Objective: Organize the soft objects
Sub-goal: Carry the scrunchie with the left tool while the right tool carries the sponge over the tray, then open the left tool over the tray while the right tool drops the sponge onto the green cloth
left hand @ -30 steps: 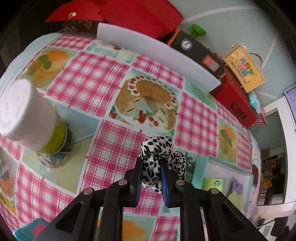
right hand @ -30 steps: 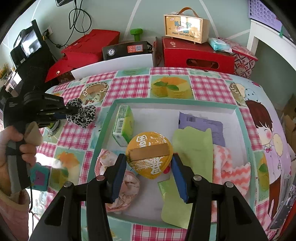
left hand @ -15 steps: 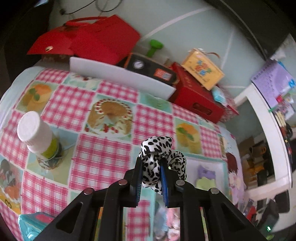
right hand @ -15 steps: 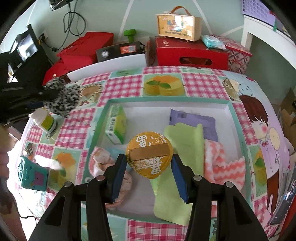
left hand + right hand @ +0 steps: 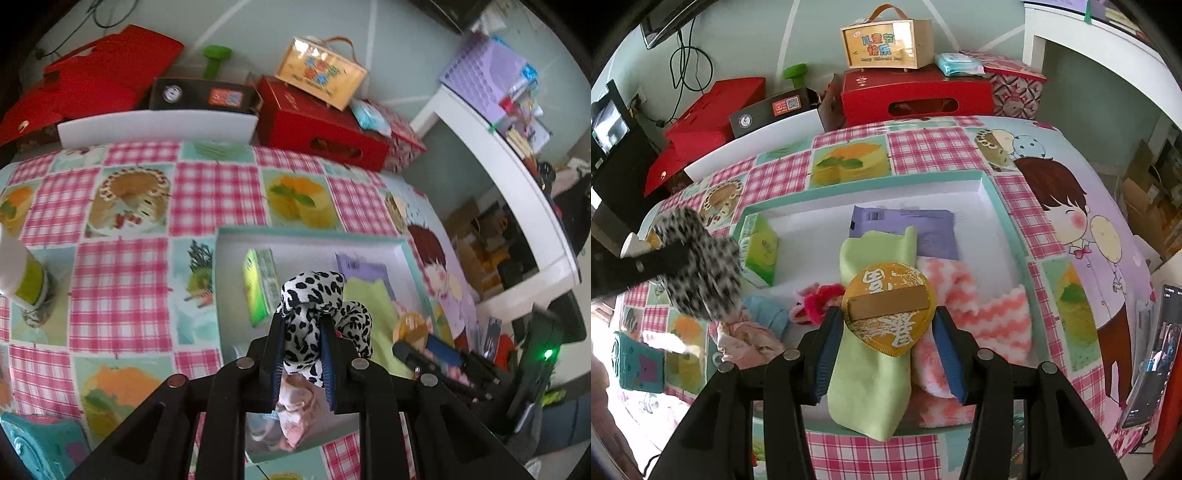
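Note:
My left gripper (image 5: 303,325) is shut on a black-and-white spotted fabric scrunchie (image 5: 314,306), held above the near left part of the teal-rimmed white tray (image 5: 310,233). From the right wrist view the scrunchie (image 5: 701,266) shows blurred at the tray's left edge (image 5: 738,229). My right gripper (image 5: 886,325) is shut on a round yellow pouch with white characters (image 5: 890,314), held over the tray. In the tray lie a green cloth (image 5: 871,369), a pink-and-white zigzag towel (image 5: 982,317), a purple packet (image 5: 916,229), a green carton (image 5: 759,251), a pink scrunchie (image 5: 816,302) and pale crumpled cloth (image 5: 746,339).
A white-capped green bottle (image 5: 22,273) stands on the checked tablecloth left of the tray. A teal toy (image 5: 37,443) lies at the table's near left corner. Red boxes (image 5: 916,96), a black case (image 5: 768,110) and a yellow gift box (image 5: 886,40) line the far edge.
My left gripper has carried the spotted scrunchie rightward from beside the bottle to above the tray, rolling as it went. The right gripper drifted slightly with the yellow pouch.

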`<state>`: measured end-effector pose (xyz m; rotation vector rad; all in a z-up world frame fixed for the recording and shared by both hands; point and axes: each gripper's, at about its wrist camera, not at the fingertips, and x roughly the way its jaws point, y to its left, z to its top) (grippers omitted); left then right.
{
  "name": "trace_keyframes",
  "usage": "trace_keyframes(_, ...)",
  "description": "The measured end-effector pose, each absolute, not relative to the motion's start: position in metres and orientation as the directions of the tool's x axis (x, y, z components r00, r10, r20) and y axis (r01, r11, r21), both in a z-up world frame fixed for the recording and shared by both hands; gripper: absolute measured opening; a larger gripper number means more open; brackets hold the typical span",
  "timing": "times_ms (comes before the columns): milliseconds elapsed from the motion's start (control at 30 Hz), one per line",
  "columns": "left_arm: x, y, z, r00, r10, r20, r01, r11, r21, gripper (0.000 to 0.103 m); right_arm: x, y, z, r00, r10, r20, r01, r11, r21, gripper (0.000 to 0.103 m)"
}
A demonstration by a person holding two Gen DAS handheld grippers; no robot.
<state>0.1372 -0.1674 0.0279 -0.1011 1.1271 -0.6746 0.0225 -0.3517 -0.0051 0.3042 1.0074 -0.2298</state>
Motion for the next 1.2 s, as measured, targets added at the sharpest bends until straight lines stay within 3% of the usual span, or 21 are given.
trace_keyframes(467, 0.131, -0.178, -0.011, 0.196, -0.451, -0.870, 0.443, 0.833, -0.332, 0.022, 0.032, -0.341, -0.014, 0.499, -0.032, -0.866, 0.293, 0.947, 0.134, 0.052)
trace_keyframes(533, 0.131, -0.176, -0.011, 0.196, -0.449, -0.872, 0.440, 0.835, -0.331, 0.024, 0.032, -0.340, -0.014, 0.497, -0.033, -0.867, 0.290, 0.948, 0.130, 0.052)
trace_keyframes(600, 0.131, -0.175, -0.009, 0.197, -0.449, -0.871, 0.438, 0.835, -0.331, 0.034, 0.032, -0.340, -0.014, 0.498, -0.034, -0.867, 0.288, 0.949, 0.129, 0.052)
trace_keyframes(800, 0.130, -0.166, 0.002, 0.210, -0.466, -0.860, 0.434, 0.832, -0.344, 0.043, 0.032, -0.336, -0.006, 0.504, -0.043, -0.863, 0.277, 0.954, 0.114, 0.052)
trace_keyframes(1200, 0.129, -0.135, 0.016, 0.317, -0.366, -0.875, 0.383, 0.893, -0.236, 0.050, 0.031, -0.325, 0.002, 0.508, -0.040, -0.860, 0.258, 0.960, 0.107, 0.053)
